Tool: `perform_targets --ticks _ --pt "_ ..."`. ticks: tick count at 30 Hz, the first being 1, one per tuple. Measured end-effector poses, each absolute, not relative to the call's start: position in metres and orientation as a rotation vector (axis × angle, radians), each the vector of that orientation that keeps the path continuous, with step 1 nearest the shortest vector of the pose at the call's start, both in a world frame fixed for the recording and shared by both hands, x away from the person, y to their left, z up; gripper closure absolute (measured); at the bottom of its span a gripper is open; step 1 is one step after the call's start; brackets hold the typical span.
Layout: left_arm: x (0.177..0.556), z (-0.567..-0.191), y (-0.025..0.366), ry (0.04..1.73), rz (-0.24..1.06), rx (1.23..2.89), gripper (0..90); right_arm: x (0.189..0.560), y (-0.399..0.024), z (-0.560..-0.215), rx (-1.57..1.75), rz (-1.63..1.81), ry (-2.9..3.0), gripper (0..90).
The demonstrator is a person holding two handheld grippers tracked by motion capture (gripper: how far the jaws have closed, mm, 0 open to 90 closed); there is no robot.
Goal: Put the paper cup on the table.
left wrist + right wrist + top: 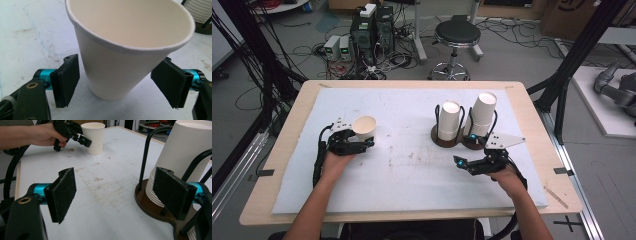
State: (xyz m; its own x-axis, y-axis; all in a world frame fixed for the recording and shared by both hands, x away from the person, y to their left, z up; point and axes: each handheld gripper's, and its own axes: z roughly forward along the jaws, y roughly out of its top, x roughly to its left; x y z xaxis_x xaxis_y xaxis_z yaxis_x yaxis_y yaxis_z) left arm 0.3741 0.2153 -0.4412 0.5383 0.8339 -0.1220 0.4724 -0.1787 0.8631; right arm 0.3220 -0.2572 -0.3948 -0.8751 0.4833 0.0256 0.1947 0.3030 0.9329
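Cup parked between the left jaws, right side hanging loose

Worktop (287, 165) from the high view: a white sheet covers most of it, and a single paper cup (364, 128) stands upright on the left part. The left gripper (354, 142) sits right at the cup. Over on the right, a dark holder (452, 137) with wire loops carries two stacks of cups (479, 117), and the right gripper (467, 162) is just in front of it, near the base.

Left gripper view: the cup (120, 57) stands between the jaws, which are spread wide. Small gaps show on both sides, so nothing's squeezing it.

Right gripper view: jaws wide apart with only stained sheet between them. The holder (150, 205) and its cup stack (185, 152) are just beside the right-hand jaw. Farther off, a hand (43, 133) holds the other gripper (75, 133) at the lone cup (93, 137).
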Motion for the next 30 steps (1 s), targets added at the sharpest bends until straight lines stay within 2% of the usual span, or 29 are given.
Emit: perform_targets --ticks 11,18,23,27,30 --pt "0.363 -0.44 0.221 1.094 0.468 1.835 23.4 0.323 -0.257 -0.396 0.617 1.597 2.312 19.5" --pt "0.345 -0.431 0.24 1.07 0.47 1.812 23.4 0.323 -0.258 -0.395 0.62 1.597 2.313 19.5" --pt "0.327 -0.424 0.262 0.991 0.507 1.678 23.4 0.324 -0.259 -0.396 0.626 1.59 2.311 19.5" --pt "0.323 -0.419 0.269 0.952 0.542 1.549 20.4 0.324 -0.259 -0.396 0.642 1.582 2.311 19.5" --pt "0.321 -0.415 0.268 0.91 0.562 1.517 20.4 0.326 -0.26 -0.397 0.643 1.579 2.304 19.5"
